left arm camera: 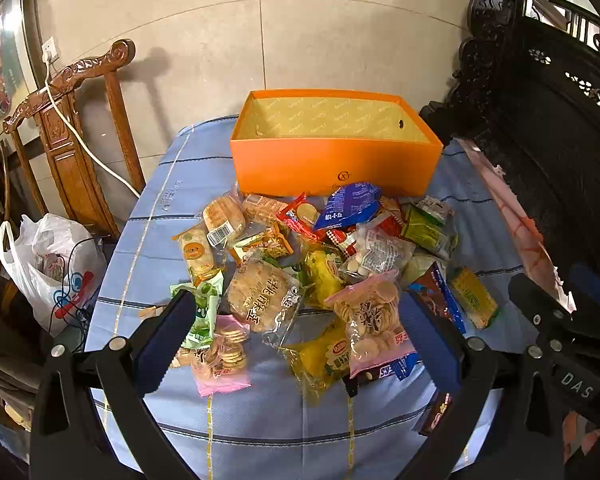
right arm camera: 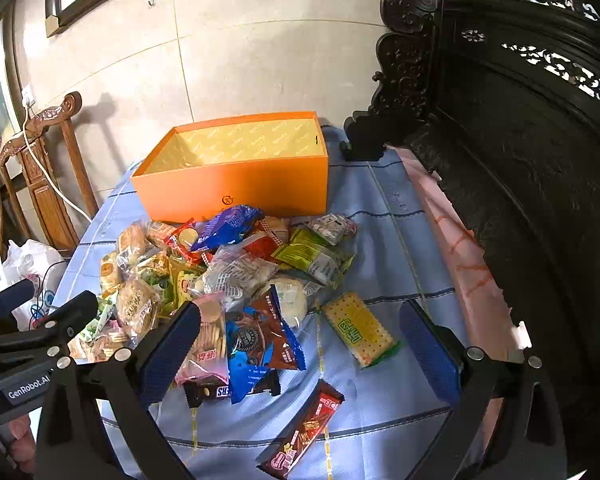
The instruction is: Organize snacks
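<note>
A pile of wrapped snacks [left arm camera: 312,264] lies on the blue cloth in front of an open, empty orange box [left arm camera: 336,168], which also shows in the right wrist view [right arm camera: 236,188]. My left gripper [left arm camera: 300,340] is open and empty, hovering over the near side of the pile, above a pink biscuit bag [left arm camera: 368,320]. My right gripper [right arm camera: 300,344] is open and empty above a brown-and-blue packet [right arm camera: 260,336] and a yellow cracker pack [right arm camera: 360,332]. A dark red bar [right arm camera: 304,432] lies nearest me.
The table has a blue striped cloth [left arm camera: 260,432]. A carved wooden chair [left arm camera: 72,120] and a white plastic bag [left arm camera: 48,264] stand at the left. Dark carved furniture [right arm camera: 520,160] borders the right side, with a pink sheet [right arm camera: 460,264] along it.
</note>
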`<state>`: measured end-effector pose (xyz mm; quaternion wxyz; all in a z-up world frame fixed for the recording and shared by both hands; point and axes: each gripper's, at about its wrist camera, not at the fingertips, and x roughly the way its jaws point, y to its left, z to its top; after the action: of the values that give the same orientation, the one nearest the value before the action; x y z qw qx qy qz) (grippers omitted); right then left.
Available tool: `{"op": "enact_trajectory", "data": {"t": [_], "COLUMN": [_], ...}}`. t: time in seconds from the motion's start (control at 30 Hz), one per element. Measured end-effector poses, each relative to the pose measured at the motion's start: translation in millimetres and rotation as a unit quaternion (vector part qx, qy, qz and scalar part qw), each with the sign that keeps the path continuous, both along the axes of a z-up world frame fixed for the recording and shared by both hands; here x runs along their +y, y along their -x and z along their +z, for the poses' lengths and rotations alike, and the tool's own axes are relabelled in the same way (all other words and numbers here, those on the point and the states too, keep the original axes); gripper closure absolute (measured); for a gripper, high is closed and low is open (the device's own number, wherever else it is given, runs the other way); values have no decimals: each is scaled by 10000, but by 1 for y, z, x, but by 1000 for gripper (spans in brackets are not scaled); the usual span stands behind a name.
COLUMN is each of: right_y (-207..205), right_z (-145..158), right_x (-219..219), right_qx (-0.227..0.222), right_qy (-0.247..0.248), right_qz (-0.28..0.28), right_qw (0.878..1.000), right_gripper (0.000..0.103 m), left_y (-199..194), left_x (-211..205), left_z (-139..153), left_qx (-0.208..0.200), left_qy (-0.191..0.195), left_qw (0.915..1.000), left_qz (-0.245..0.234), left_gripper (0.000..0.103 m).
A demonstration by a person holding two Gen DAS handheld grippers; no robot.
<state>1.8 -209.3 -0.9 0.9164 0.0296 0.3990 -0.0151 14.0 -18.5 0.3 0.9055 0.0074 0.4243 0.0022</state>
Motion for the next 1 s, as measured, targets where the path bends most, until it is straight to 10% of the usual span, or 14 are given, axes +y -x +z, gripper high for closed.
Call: {"op": "enact_trajectory", "data": {"t": [1.0], "right_y": [-2], "right_z": [-2], "right_x": [2], "right_qx": [73], "right_qy": [-53], "right_qz": [14], "right_qw": [10000], "right_gripper": [4], "left_y": [-3], "left_x": [1], "left_z": [-5], "left_qx": [111], "left_qy": [-17], "left_qw": [9999], "left_qz": [-86], "left_gripper": [4]}}
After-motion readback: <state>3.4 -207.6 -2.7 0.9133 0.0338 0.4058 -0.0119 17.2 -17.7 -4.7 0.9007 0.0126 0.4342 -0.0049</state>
